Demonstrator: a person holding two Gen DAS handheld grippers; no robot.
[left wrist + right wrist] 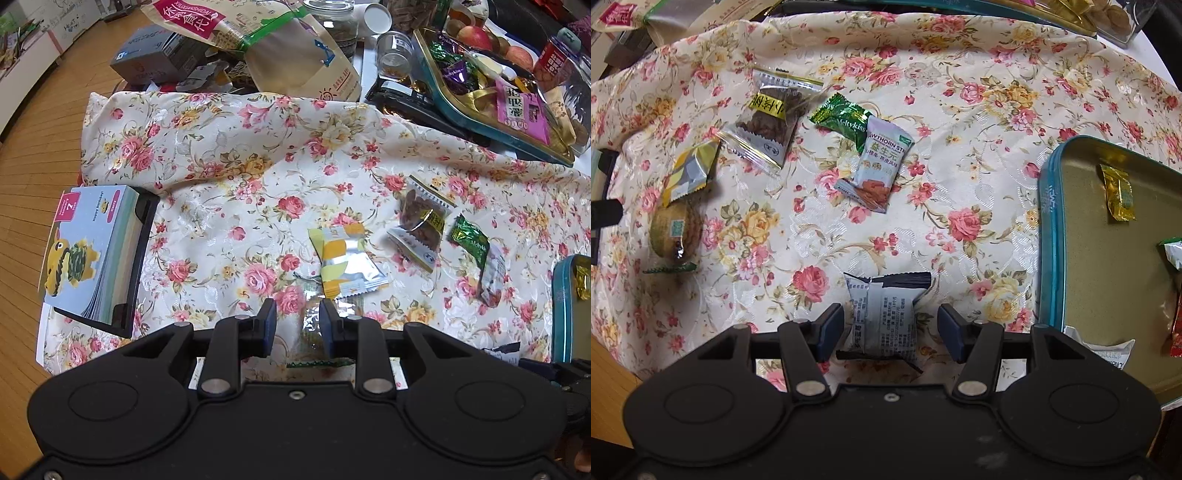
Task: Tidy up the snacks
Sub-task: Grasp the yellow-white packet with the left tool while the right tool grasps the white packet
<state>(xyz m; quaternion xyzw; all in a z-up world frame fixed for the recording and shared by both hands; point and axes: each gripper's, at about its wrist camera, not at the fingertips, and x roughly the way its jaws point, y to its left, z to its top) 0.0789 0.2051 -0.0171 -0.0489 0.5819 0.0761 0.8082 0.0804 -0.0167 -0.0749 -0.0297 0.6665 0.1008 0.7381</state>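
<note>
— What's the right gripper (891,328) doing?

— It's sitting over a grey and black packet (884,314) lying on the flowered cloth (979,110). Its jaws are standing wide open, one on each side of the packet, neither touching it.

— And the left gripper (297,326)?

— Its jaws are lying closer together, either side of a clear-wrapped round cake (311,325) on the cloth. I cannot tell whether they're pressing it or just framing it. From the right gripper's camera the same cake (675,232) is showing at the far left.

— What's lying around them?

— Just beyond the cake, a yellow packet (345,264) is overlapping its far end. Farther right, a clear packet of brown snacks (421,225) is lying near a green candy (469,238), and a pale hawthorn packet (875,166) is overlapping that candy. On the right a teal tin (1051,229) is sitting open, holding a gold candy (1117,192) and a few other wrappers.

— And further off?

— A card box (92,251) is standing at the left edge of the cloth. Far back, a big snack bag (295,48), glass jars (393,53) and another tin of sweets (480,122) are crowding the table.
</note>
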